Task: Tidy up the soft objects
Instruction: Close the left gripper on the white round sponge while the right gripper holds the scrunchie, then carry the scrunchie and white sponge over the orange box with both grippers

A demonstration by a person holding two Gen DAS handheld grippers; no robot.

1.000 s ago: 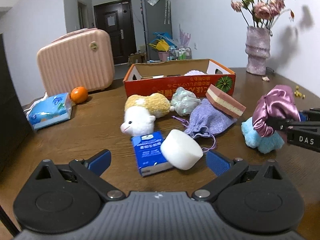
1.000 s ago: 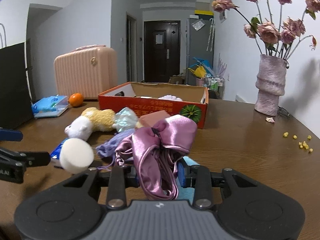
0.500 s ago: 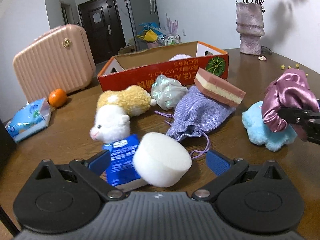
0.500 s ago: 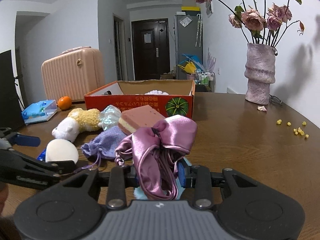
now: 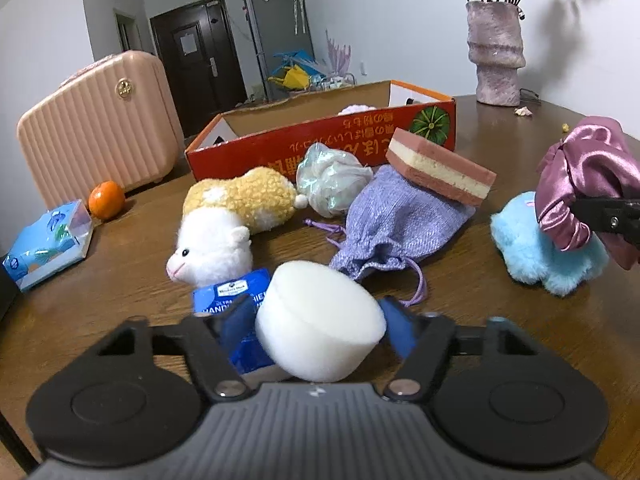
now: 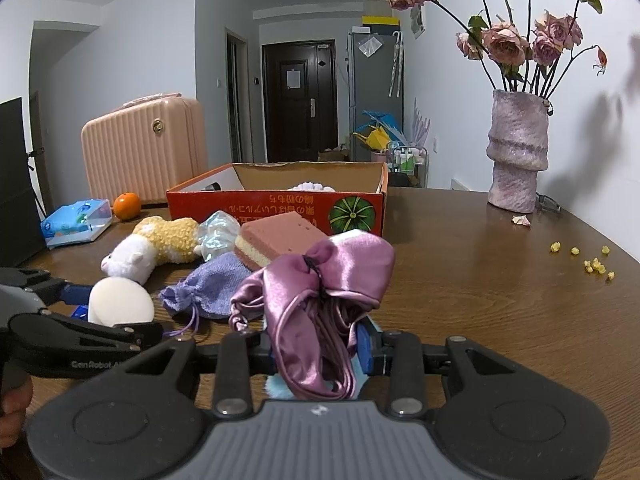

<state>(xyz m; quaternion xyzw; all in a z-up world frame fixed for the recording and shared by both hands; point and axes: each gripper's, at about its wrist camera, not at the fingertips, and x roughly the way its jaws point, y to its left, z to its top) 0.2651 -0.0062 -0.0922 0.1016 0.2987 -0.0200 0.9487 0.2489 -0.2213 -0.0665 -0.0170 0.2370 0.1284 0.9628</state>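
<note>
closest to the left wrist camera, the left hand-held gripper (image 5: 320, 322) has a white sponge (image 5: 320, 326) between its blue pads, and its jaws are closing on it; the pads look to be touching the sponge's sides. under the sponge lies a blue tissue pack (image 5: 240, 312), seen only partly. the right wrist view shows the same sponge (image 6: 120, 300) from the side, with the left hand-held gripper's fingers (image 6: 100, 334) along it, and a bit of the person's hand (image 6: 14, 408) at the frame's lower left edge.

the right hand-held gripper (image 6: 320, 350) is clamped on a pink satin pouch (image 6: 320, 292), held up above a blue fluffy toy (image 5: 540, 252). that toy is plain in the left view, but only a sliver of blue fluff peeks out in the right one.

farther along the desk (image 6: 480, 300) lie a purple drawstring bag (image 5: 396, 224), a pink and cream sponge block (image 5: 440, 168) resting on it, a plush hamster (image 5: 228, 220) and a crinkled pale bag (image 5: 332, 180). behind them stands a red cardboard box (image 5: 320, 144), open at the top, with something white inside.

right of the box the desk is bare up to a vase (image 6: 516, 156) and some yellow crumbs (image 6: 592, 262) near the edge. left, an orange (image 5: 106, 200), a tissue box (image 5: 48, 246) and a pink suitcase (image 5: 100, 128) crowd the far side.
</note>
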